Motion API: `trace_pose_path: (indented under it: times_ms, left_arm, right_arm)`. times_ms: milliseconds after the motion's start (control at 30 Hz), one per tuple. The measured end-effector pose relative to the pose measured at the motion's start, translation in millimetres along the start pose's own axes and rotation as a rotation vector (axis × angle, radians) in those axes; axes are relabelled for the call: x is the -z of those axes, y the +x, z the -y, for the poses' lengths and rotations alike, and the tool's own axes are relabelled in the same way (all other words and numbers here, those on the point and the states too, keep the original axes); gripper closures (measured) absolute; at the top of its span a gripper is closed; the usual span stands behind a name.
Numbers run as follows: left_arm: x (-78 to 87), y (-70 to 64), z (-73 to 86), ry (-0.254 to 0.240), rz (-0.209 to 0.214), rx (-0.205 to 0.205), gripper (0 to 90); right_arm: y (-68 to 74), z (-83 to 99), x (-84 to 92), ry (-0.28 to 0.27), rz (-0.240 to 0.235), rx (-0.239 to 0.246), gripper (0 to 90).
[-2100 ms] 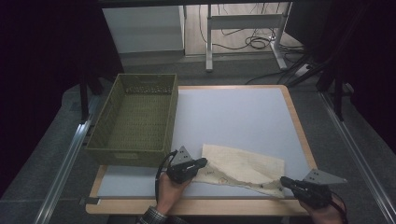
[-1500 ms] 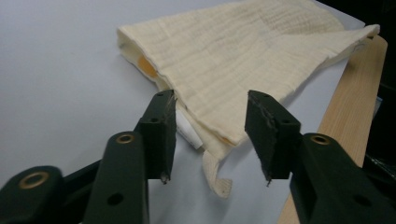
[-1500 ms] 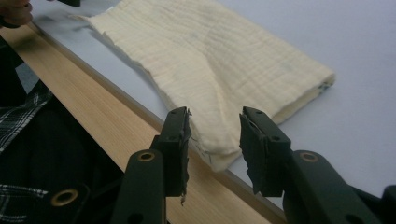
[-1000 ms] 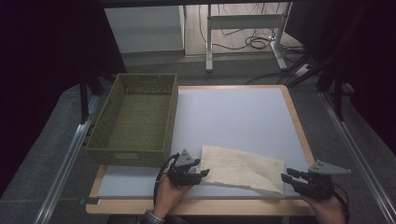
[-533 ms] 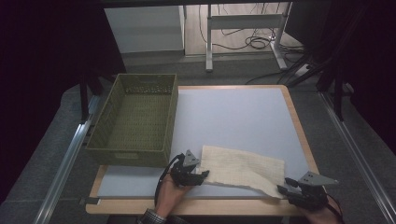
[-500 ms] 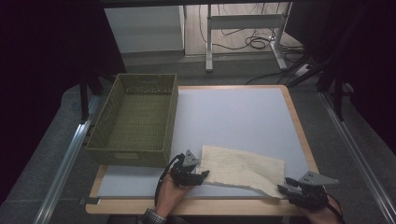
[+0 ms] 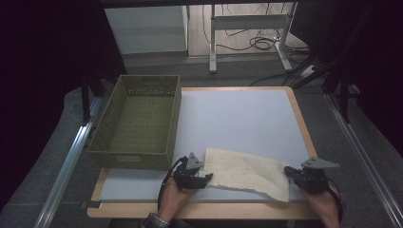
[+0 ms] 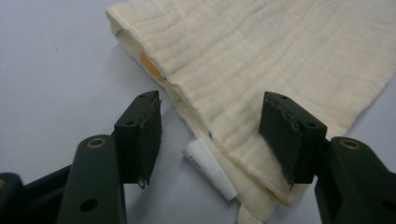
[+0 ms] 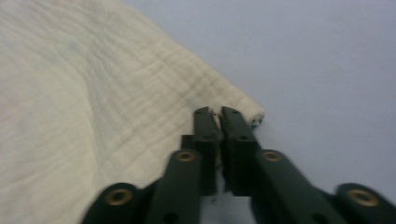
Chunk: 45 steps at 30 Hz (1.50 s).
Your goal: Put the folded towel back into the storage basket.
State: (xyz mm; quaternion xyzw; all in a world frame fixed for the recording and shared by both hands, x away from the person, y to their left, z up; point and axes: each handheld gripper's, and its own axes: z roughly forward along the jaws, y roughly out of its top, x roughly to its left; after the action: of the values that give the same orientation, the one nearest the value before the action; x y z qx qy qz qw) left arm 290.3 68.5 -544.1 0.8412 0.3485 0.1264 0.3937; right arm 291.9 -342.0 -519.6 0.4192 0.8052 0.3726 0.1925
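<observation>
1. Here, the right gripper (image 9: 215, 114), its black jaws having just closed, pinches a corner of the cream crinkled-gauze cloth (image 9: 93, 93).
2. The left gripper (image 8: 212, 133) stands half-open, straddling the cloth's folded hem and white label (image 8: 208, 169).
3. The cloth lies flat on the pale, wood-rimmed table (image 7: 237, 114), near the person.
4. A woven olive basket (image 7: 135, 121) sits far left.

We hold two matte black grippers, the left gripper (image 7: 205, 179) and the right gripper (image 7: 288, 172), each with flat rectangular pads, brass-coloured rivets along the linkage arms, a grey three-cornered plate on top and a black cable looping off, with a checked cuff (image 7: 153, 222) at our left wrist.
</observation>
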Motion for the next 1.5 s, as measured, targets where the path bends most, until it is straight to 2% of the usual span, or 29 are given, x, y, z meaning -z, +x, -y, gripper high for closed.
trace_pose_path:
  times_ms: [100,200,267,333,367,467,567,733,900,1033,1200,1267,1367,1433,1500]
  left_arm:
    - [0.0,0.0,0.0,0.0,0.0,0.001,39.1]
    - [0.0,0.1,0.0,0.0,0.0,0.001,39.2]
    - [0.0,0.2,0.1,0.0,0.0,0.001,39.2]
    - [0.1,0.3,0.1,-0.001,0.002,0.002,39.1]
    - [0.1,0.6,-0.1,0.001,0.007,0.003,38.4]
    - [0.6,2.0,-0.6,-0.002,0.027,0.005,35.1]
    - [0.4,4.6,-5.2,-0.013,0.036,0.022,37.2]
    - [-0.4,12.4,-27.3,-0.035,-0.006,0.037,46.2]
    - [-9.0,22.8,-50.7,-0.038,-0.075,0.039,54.2]
    - [-21.4,36.9,-61.4,-0.025,-0.092,0.078,58.0]
    - [-37.2,50.4,-57.3,0.016,-0.078,0.117,60.6]
    - [-43.4,52.8,-53.4,0.039,-0.078,0.115,59.8]
    - [-44.3,53.6,-52.5,0.032,-0.07,0.11,56.9]
    - [-44.8,51.9,-53.6,0.041,-0.081,0.095,55.0]
    - [-44.6,51.7,-53.1,0.039,-0.077,0.093,56.8]
  right_arm:
    - [2.2,-3.4,1.4,-0.011,0.022,0.015,89.5]
    - [-1.2,-7.5,5.6,-0.039,0.044,0.009,89.6]
    - [-6.8,-7.3,1.7,-0.022,0.064,0.014,89.5]
    - [-11.8,-3.3,-5.7,0.012,0.032,-0.017,89.1]
    - [-13.2,-1.8,-5.3,-0.006,0.021,-0.028,88.6]
    - [-14.4,-3.4,1.8,-0.041,0.024,-0.048,82.2]
    - [-16.1,-8.6,7.4,-0.056,0.045,-0.044,76.5]
    - [-20.9,-16.0,6.3,-0.066,0.056,-0.053,70.9]
    - [-22.2,-20.0,2.9,-0.065,0.051,-0.059,69.3]
    - [-23.2,-20.8,1.6,-0.069,0.046,-0.063,68.6]
    - [-26.0,-18.9,-1.4,-0.066,0.027,-0.075,67.5]
    - [-27.7,-15.9,-5.7,-0.054,0.023,-0.08,66.5]
    - [-28.7,-13.0,-10.9,-0.041,0.016,-0.089,63.4]
    - [-28.2,-11.5,-15.6,-0.028,0.02,-0.082,62.4]
    - [-26.8,-11.2,-20.1,-0.013,0.015,-0.079,62.8]
